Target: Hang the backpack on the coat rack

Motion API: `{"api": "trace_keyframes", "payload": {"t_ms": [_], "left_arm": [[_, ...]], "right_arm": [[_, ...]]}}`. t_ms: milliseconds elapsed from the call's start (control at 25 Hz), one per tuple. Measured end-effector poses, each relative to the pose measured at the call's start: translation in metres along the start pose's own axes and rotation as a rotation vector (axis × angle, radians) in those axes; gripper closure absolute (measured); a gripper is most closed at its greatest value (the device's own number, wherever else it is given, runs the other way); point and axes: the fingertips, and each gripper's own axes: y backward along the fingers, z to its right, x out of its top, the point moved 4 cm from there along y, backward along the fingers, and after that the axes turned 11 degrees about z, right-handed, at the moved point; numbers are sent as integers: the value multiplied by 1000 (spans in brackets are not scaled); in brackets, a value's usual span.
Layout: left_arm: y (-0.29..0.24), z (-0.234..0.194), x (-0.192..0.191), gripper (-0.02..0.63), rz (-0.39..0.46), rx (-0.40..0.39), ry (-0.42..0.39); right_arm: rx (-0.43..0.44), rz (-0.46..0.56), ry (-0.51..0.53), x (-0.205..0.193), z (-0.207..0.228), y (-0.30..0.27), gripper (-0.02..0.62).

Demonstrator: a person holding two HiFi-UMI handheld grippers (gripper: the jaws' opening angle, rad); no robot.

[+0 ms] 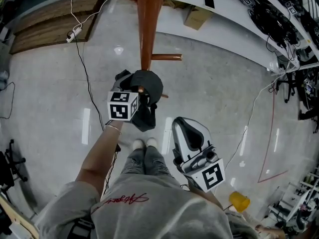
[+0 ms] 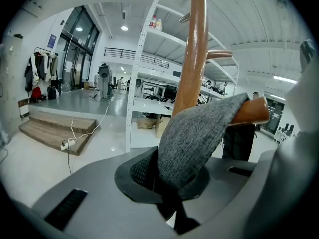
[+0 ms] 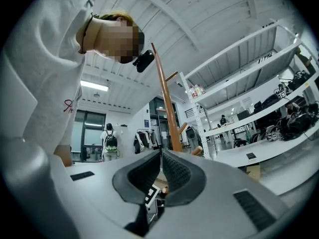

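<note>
The grey strap [image 2: 194, 138] looks only just hooked over the tip of the coat rack's [image 1: 149, 19] peg [image 2: 254, 111]. If it were let go too soon, the backpack [image 1: 148, 86], at mid-frame against the pole, could slip to the floor. The left gripper's [image 2: 162, 180] jaws pinch that strap at its lower end. The right gripper's [image 3: 160, 176] jaws are closed on nothing.

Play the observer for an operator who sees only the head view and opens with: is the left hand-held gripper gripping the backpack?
Observer: Yes. The left gripper view shows the left hand-held gripper shut on the backpack's grey fabric.
Operator: Is that fabric on a peg?
Observer: It lies across a wooden peg of the coat rack.
Operator: And the right hand-held gripper?
Observer: The right gripper view shows its jaws together, nothing between them.
</note>
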Motion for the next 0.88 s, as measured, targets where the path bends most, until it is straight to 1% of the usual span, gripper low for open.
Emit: {"api": "trace_keyframes", "payload": {"t_ms": [120,280,520,560,680,800,880], "left_arm": [[-2,1,-1,566,-1,-16,-15],[-1,4,-7,565,6,-32,-57],[-2,5,-10,563,57,-21,-88],[-2,6,-11,549,59,-18,-94],[4,4,-15,465,49,-4,-92],[12,2,-17,444,43,8,-101],[16,4,-15,442,52,7,-105]], "right_arm": [[-5,-7,-1,0,0,1,571],[-9,-12,-1,-1,-1,5,571],[-4,-25,1,-3,-2,12,571],[-4,-26,2,-3,-2,14,571],[-2,-29,6,-1,-5,18,571],[2,-27,10,1,-5,19,571],[4,-24,12,1,-4,19,571]]}}
